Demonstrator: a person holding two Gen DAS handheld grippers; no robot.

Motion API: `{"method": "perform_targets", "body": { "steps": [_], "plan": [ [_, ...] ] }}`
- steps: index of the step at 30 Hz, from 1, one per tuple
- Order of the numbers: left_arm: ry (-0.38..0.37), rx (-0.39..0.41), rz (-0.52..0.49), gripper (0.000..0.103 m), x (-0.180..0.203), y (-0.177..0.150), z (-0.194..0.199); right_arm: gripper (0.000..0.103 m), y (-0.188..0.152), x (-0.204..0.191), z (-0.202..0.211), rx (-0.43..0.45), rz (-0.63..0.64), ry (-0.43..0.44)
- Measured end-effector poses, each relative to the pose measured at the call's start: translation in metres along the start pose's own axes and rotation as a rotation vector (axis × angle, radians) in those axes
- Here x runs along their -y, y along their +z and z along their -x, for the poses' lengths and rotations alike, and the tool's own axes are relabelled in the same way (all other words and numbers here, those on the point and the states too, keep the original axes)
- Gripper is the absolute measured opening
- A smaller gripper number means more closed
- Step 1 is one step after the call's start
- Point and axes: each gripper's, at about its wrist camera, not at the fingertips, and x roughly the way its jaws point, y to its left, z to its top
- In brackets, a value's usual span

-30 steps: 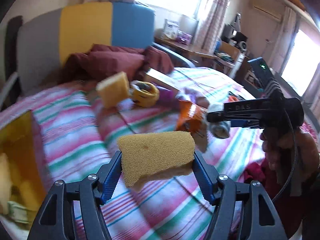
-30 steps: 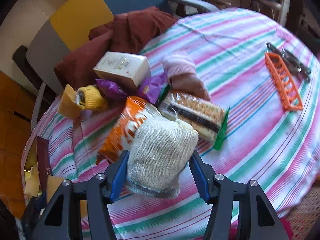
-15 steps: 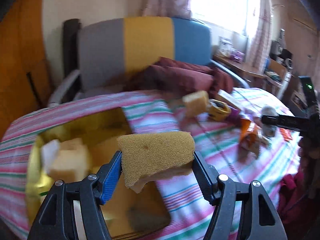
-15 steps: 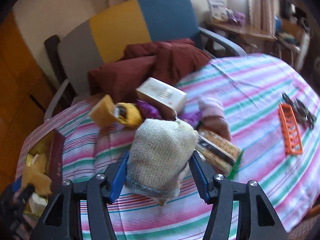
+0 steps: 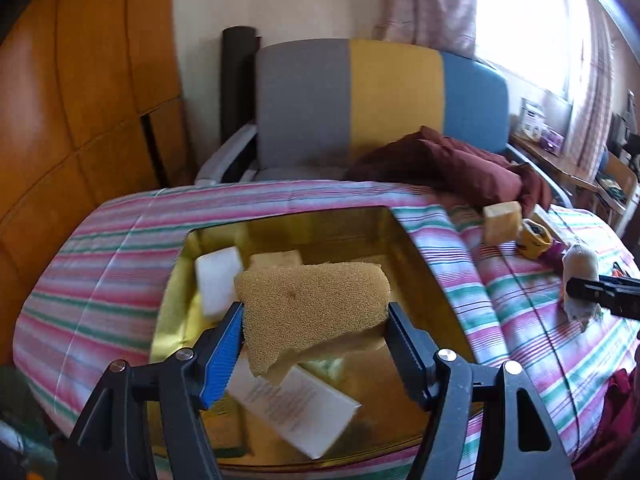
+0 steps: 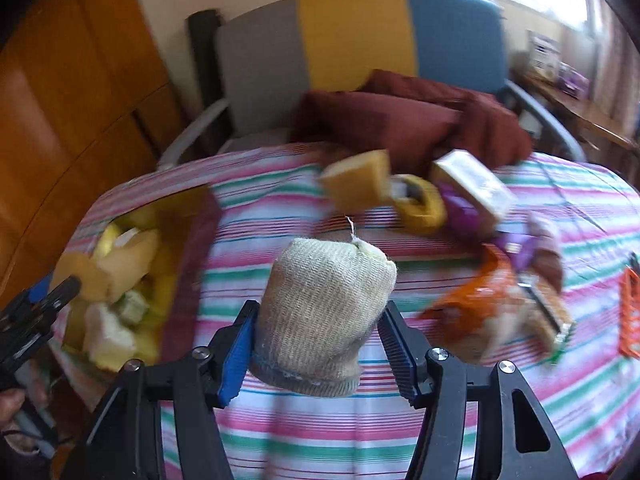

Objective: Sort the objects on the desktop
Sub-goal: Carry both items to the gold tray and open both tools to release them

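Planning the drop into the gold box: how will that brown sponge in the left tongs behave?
The sponge looks soft: its edges dent where the left tongs pinch it. Its porous body suggests lightness, so it should land gently in the box, without rolling.

Porous matt sponge (image 5: 316,312), coarse knitted sock (image 6: 326,312), glossy golden box (image 5: 424,276), striped cloth (image 5: 100,272).

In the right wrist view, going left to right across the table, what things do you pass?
Gold box of sponges → beige knitted sock held in the right gripper → yellow sponge block → yellow tape roll → white carton → orange snack bag → orange clip at the right edge.
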Motion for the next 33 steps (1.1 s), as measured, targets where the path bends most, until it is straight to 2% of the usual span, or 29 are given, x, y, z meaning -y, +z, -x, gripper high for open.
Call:
{"method": "perform_targets", "body": {
  "steps": [9, 15, 21, 26, 30, 33],
  "plan": [
    [0.041, -0.035, 0.077, 0.070, -0.034, -0.016, -0.007, 0.060, -0.004, -0.087, -0.017, -0.033, 0.116, 0.145],
    [0.019, -0.061, 0.160, 0.070, -0.060, -0.024, -0.012, 0.061, -0.009, -0.125, -0.025, -0.055, 0.155, 0.205],
    [-0.020, -0.070, 0.232, 0.072, -0.085, -0.022, -0.016, 0.061, -0.007, -0.151, -0.033, -0.065, 0.180, 0.238],
    [-0.075, -0.102, 0.266, 0.076, -0.094, -0.023, -0.024, 0.068, -0.006, -0.163, -0.043, -0.076, 0.170, 0.262],
    [-0.041, -0.084, 0.265, 0.077, -0.095, -0.024, -0.021, 0.069, -0.007, -0.166, -0.043, -0.076, 0.180, 0.263],
    [-0.023, -0.073, 0.238, 0.084, -0.093, -0.021, -0.020, 0.070, -0.009, -0.162, -0.044, -0.085, 0.166, 0.262]
  ]
}}
